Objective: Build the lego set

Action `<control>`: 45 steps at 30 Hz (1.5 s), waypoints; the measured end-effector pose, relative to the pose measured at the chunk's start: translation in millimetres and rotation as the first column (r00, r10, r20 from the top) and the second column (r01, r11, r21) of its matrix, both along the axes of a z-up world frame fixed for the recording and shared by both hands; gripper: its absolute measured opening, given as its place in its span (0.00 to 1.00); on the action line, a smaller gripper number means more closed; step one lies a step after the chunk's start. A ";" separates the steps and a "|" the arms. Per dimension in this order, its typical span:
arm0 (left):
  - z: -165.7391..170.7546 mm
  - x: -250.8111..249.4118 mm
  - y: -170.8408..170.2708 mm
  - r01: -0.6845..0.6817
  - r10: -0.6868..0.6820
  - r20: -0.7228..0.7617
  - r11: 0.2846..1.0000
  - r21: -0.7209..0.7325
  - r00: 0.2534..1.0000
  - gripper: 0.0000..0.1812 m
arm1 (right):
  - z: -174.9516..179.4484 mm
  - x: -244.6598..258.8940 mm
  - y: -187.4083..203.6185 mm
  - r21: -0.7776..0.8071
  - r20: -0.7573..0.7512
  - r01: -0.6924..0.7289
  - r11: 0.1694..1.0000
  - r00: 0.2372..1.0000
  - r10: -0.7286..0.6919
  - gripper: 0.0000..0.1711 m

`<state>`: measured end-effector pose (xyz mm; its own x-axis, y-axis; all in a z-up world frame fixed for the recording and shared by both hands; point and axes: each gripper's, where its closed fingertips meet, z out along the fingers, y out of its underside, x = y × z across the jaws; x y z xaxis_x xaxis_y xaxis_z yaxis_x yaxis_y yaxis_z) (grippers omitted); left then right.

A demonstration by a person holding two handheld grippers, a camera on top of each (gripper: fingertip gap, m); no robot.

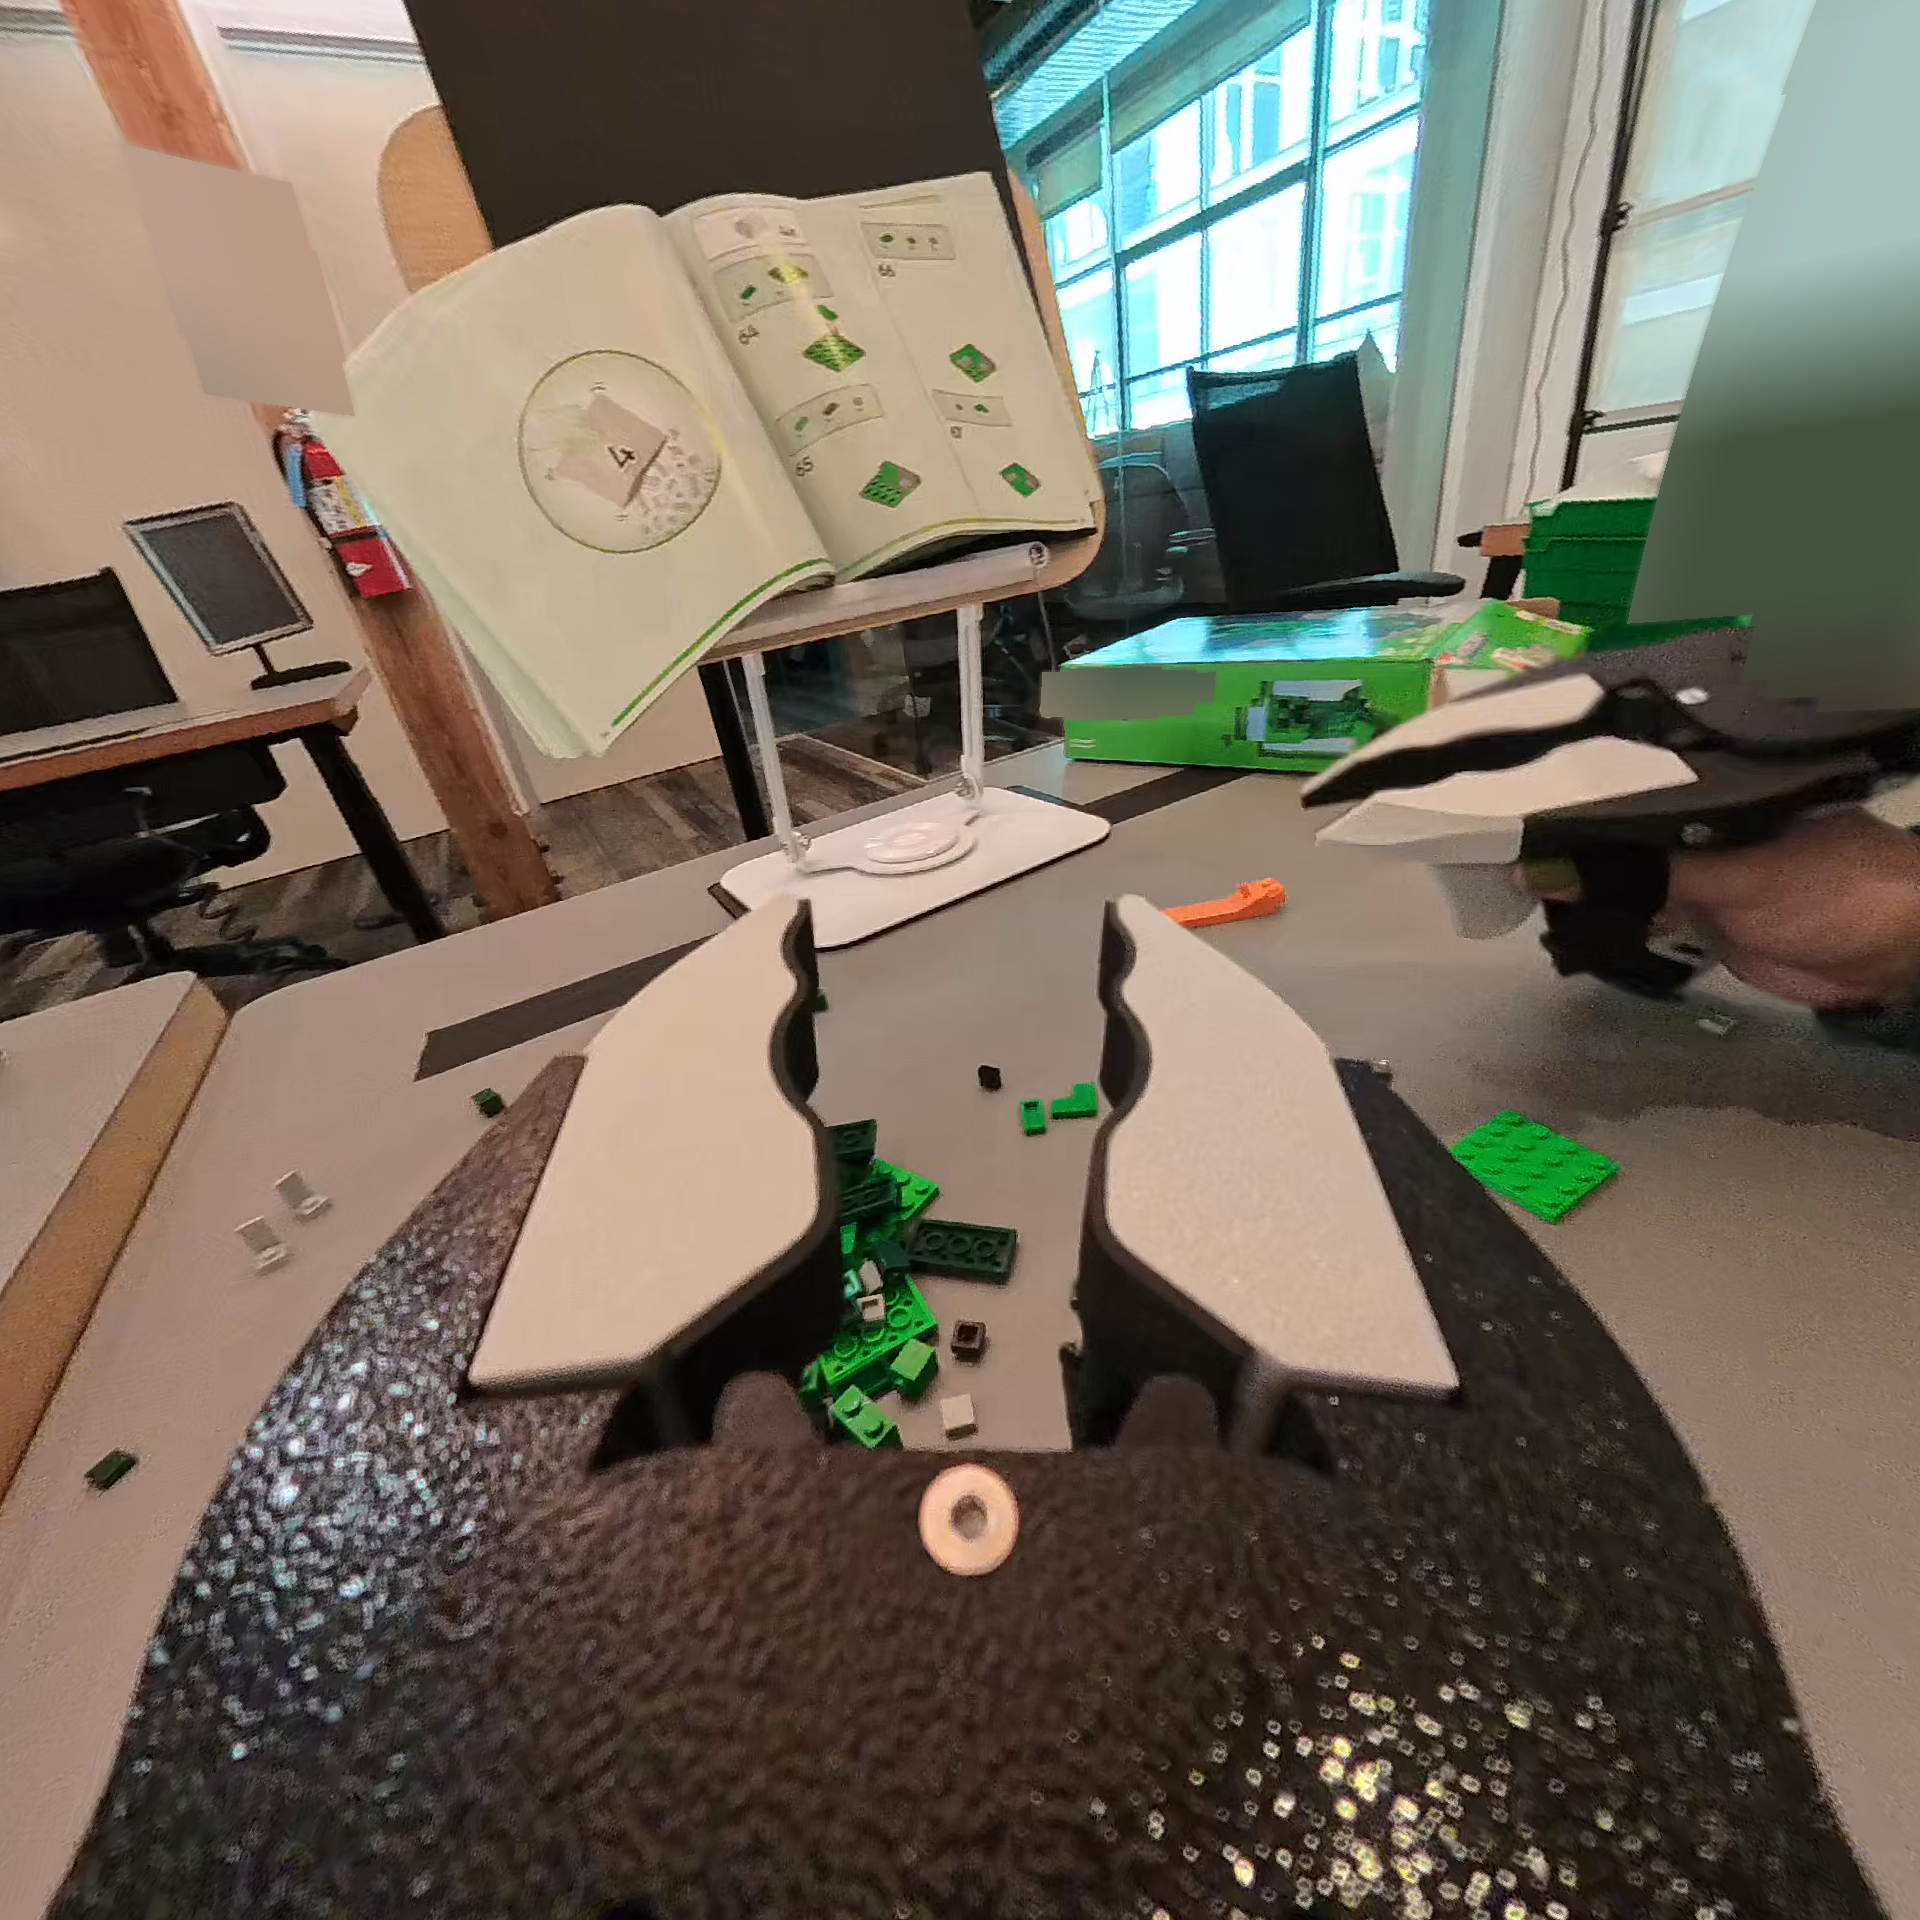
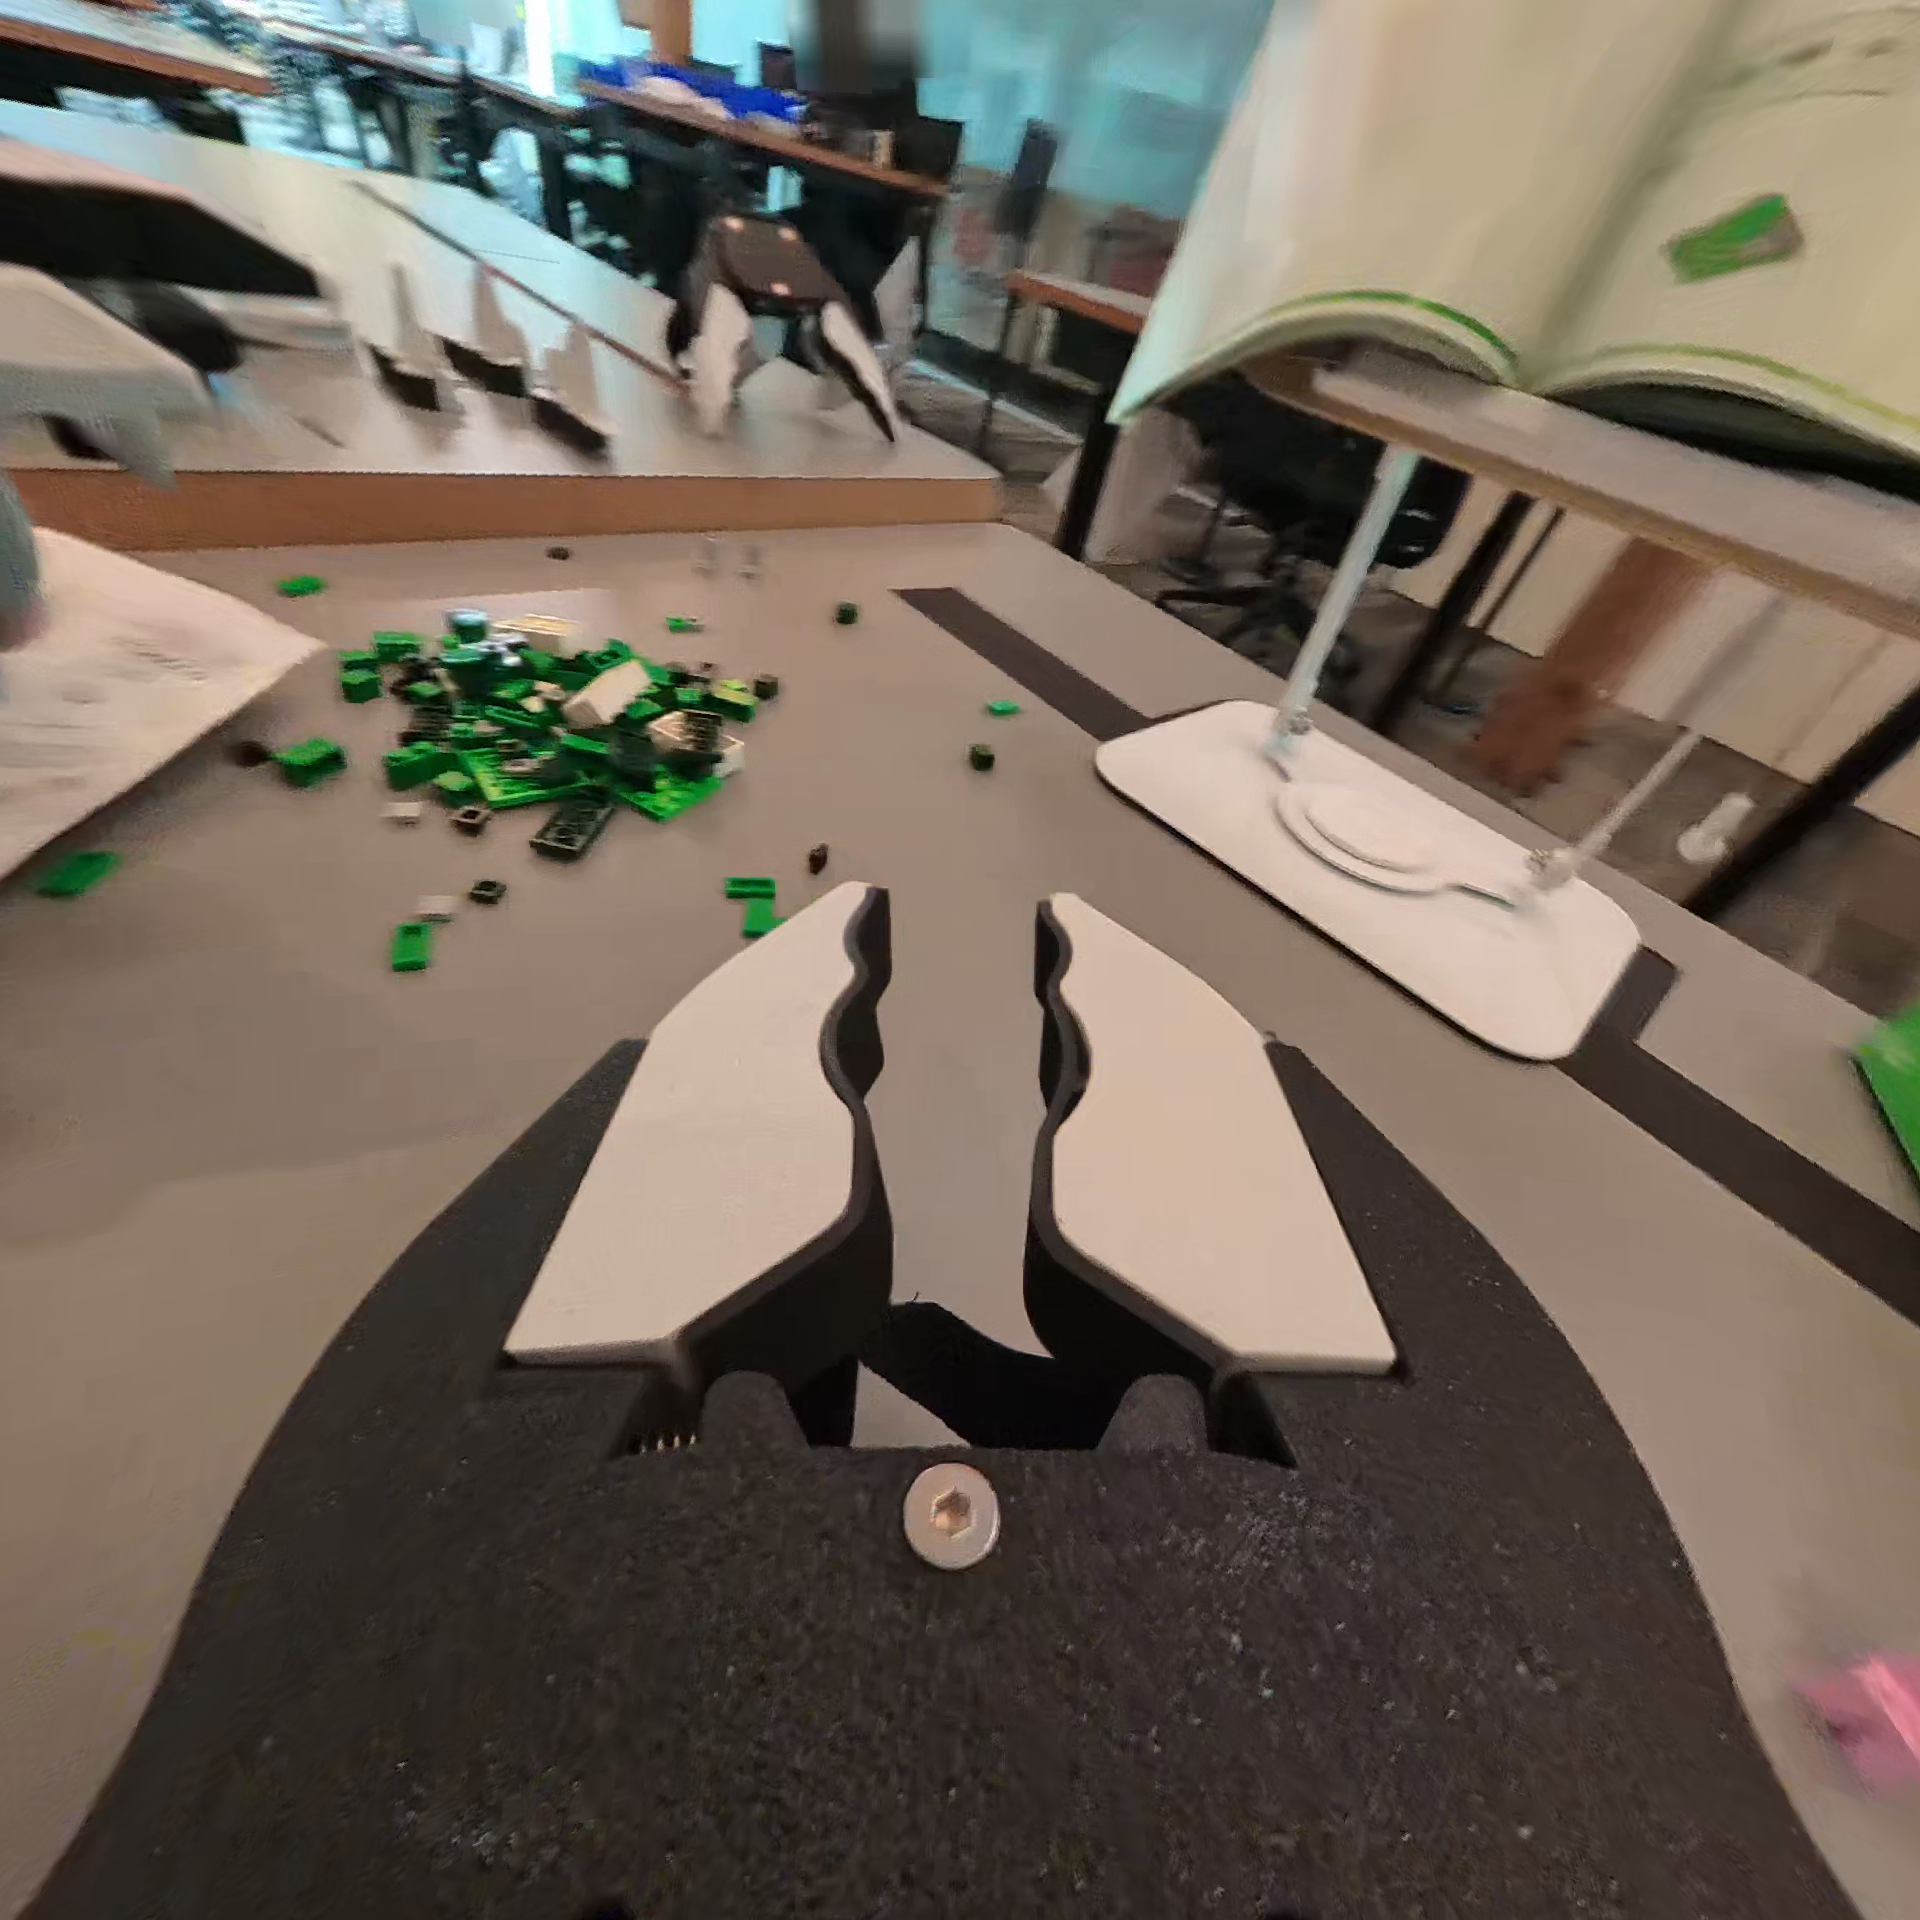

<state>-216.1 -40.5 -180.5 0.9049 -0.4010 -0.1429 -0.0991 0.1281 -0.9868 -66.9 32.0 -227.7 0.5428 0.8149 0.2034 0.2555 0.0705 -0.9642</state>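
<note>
A pile of green, dark green and white lego bricks lies on the grey table. My left gripper is open and empty, hovering just above the pile, whose bricks show between its fingers. A flat green plate lies apart to the right. My right gripper is open and empty above bare table, with the pile ahead to its left. It also shows in the left wrist view, held by a hand at the right. The open instruction booklet rests on a white stand.
The stand's white base sits right of the pile. An orange brick separator and a green set box lie beyond. Loose small bricks are scattered around. A white paper sheet lies at the left. Another table adjoins. The flat green plate is closer to my right gripper, around 11 cm from its tips; the left tips are 20 cm off.
</note>
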 end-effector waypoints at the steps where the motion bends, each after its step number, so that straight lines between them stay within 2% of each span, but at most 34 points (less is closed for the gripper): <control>1: -0.5 -1.8 0.6 -0.014 0.014 -0.002 1.000 0.001 1.000 0.27 | -3.0 -0.9 -0.4 0.002 -0.021 0.010 1.000 1.000 -0.010 0.13; 3: -2.2 -3.6 1.6 -0.029 0.029 -0.012 1.000 0.001 1.000 0.22 | -1.5 -4.4 -5.4 0.035 -0.074 -0.005 0.999 0.997 0.007 0.11; 7: -4.1 -6.5 2.8 -0.047 0.047 -0.010 0.999 0.002 0.999 0.16 | 4.0 -6.7 -10.9 0.121 -0.083 -0.029 0.992 0.996 0.039 0.05; 9: -5.2 -0.9 -1.2 0.010 -0.010 -0.002 1.000 -0.005 1.000 0.00 | 5.9 -6.9 -14.9 0.129 -0.096 -0.050 0.990 0.993 0.063 0.01; 11: -4.4 0.8 -2.9 0.051 -0.051 0.035 0.999 -0.019 0.998 0.00 | 5.8 -8.6 -19.8 0.119 -0.101 -0.089 0.989 0.990 0.101 0.00; 15: -0.2 -46.0 2.2 -0.163 0.164 0.053 0.986 -0.016 0.985 0.00 | 4.0 -10.7 -18.8 0.096 -0.079 -0.098 0.991 0.991 0.106 0.00; 16: 1.7 -62.6 1.8 -0.231 0.231 0.065 0.973 -0.009 0.971 0.00 | 3.4 -11.1 -14.8 0.089 -0.060 -0.076 0.993 0.995 0.081 0.00; 18: 2.5 -91.7 -0.2 -0.331 0.331 0.085 0.944 -0.005 0.940 0.00 | 3.8 -6.4 7.6 0.049 -0.015 0.074 0.996 0.997 -0.073 0.00; 19: 0.2 -105.2 -0.7 -0.378 0.379 0.088 0.925 -0.021 0.921 0.00 | 5.1 -10.9 13.3 0.027 0.001 0.079 0.996 0.997 -0.079 0.00; 22: -4.8 -135.4 -3.9 -0.478 0.480 0.094 0.877 -0.048 0.872 0.00 | 14.4 -44.1 20.5 -0.033 -0.015 -0.036 0.999 0.999 0.035 0.00; 23: -5.1 -140.8 -5.0 -0.489 0.492 0.110 0.871 -0.051 0.864 0.00 | 13.5 -58.1 22.0 -0.055 0.012 -0.088 0.995 0.996 0.089 0.03; 26: -4.7 -147.3 -6.7 -0.491 0.494 0.152 0.869 -0.059 0.856 0.00 | -0.2 -99.1 18.7 -0.153 0.133 -0.267 0.952 0.949 0.287 0.10; 30: -3.3 -149.3 -8.1 -0.489 0.492 0.164 0.870 -0.059 0.855 0.00 | -20.3 -133.8 4.2 -0.288 0.243 -0.433 0.854 0.830 0.503 0.11; 32: -4.5 -148.4 -7.4 -0.480 0.485 0.166 0.874 -0.071 0.859 0.00 | -28.7 -138.8 6.8 -0.338 0.292 -0.414 0.846 0.808 0.512 0.11; 34: -7.1 -147.1 -5.7 -0.474 0.481 0.156 0.877 -0.082 0.863 0.00 | -29.7 -139.5 13.4 -0.311 0.313 -0.380 0.871 0.824 0.471 0.10; 41: -5.4 -142.5 -4.1 -0.435 0.444 0.171 0.896 -0.089 0.880 0.00 | -31.8 -126.6 -0.4 -0.298 0.295 -0.358 0.885 0.847 0.442 0.10; 45: 30.5 -124.0 -23.5 -0.282 0.275 0.214 0.959 0.002 0.937 0.00 | -21.5 -121.6 -28.2 -0.320 0.185 -0.429 0.844 0.846 0.500 0.10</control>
